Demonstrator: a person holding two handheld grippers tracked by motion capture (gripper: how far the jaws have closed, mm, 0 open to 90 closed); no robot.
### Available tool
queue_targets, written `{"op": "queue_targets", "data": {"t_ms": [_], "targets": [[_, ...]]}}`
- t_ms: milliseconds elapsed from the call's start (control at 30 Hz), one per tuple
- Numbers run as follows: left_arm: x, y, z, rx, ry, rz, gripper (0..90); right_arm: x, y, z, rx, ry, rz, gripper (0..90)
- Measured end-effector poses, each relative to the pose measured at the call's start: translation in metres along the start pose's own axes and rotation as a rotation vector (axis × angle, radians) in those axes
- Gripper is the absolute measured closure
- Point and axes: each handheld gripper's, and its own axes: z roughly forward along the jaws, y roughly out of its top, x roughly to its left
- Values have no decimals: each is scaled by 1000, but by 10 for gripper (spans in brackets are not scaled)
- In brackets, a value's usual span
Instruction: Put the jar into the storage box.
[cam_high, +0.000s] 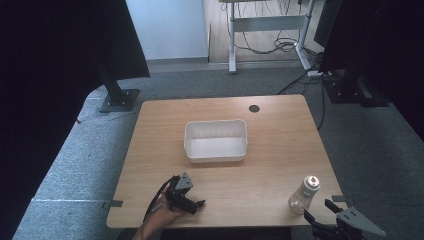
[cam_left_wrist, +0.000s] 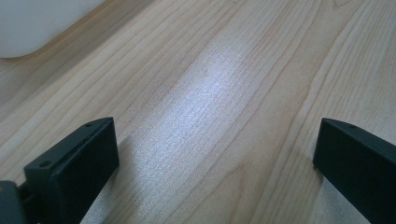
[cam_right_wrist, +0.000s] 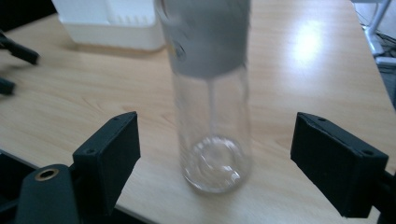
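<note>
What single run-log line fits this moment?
right hand-held gripper: open, approaching clear bottle | left hand-held gripper: open, over table | white bin: empty

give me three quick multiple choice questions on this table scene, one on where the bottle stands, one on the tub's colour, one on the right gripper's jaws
1. Where does the clear bottle stand?
A. inside the tub
B. near the table's front right corner
C. beside the round hole at the far edge

2. What colour is the tub?
A. white
B. blue
C. black

3. How do the jaws of the right gripper stand?
A. clamped on the bottle
B. shut with nothing between them
C. apart, with the bottle between them untouched

Answers:
1. B, the high view shows it upright on the table by the near right corner, just ahead of the right gripper.
2. A, its walls and floor are plain white.
3. C, the right gripper view shows a gap between the glass and each jaw.
</note>
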Motion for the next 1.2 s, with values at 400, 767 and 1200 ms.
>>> {"op": "queue_targets", "data": {"t_ms": [400,767,1200], "targets": [[0,0,0,0,0,0,0,6,15,9,-16,-3,-14,201],[0,0,0,0,0,0,0,4,26,21,-15,-23,16,338],[0,0,0,-2,0,-2,0,13,34,23,-41,-104,-43,452]]}}
